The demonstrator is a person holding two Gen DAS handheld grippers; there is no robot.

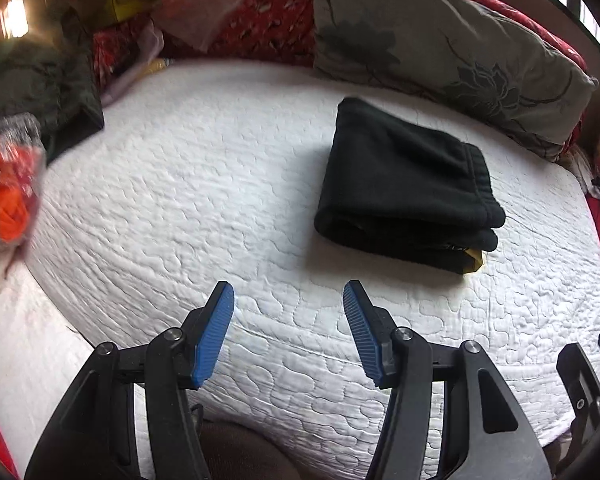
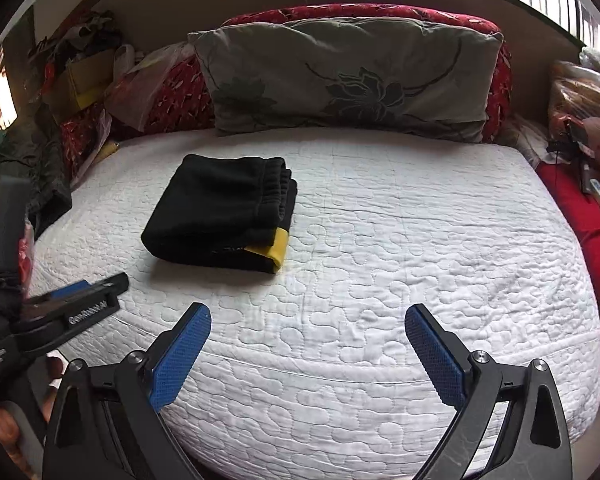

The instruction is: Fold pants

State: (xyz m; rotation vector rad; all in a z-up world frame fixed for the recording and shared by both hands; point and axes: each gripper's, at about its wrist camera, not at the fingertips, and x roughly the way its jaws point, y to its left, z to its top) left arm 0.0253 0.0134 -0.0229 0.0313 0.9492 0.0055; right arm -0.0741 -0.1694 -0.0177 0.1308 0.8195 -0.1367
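Note:
Black pants [image 1: 408, 184] lie folded into a thick square bundle on the white quilted mattress [image 1: 220, 200]; a yellow patch shows at the bundle's near corner. In the right wrist view the pants [image 2: 220, 212] sit left of centre, beyond both grippers. My left gripper [image 1: 288, 300] hovers over the mattress's near edge, open, with nothing between its blue pads. My right gripper [image 2: 308, 320] is open wide and empty, also above the near edge. The left gripper [image 2: 80, 292] shows at the lower left of the right wrist view, held by a hand.
A grey floral pillow [image 2: 340, 80] leans on a red patterned cushion [image 2: 496, 80] at the head of the bed. Bags and clothes [image 2: 80, 80] pile up at the left side. A red cover [image 2: 580, 208] and clutter sit at the right. An orange packet [image 1: 8, 188] lies at the left.

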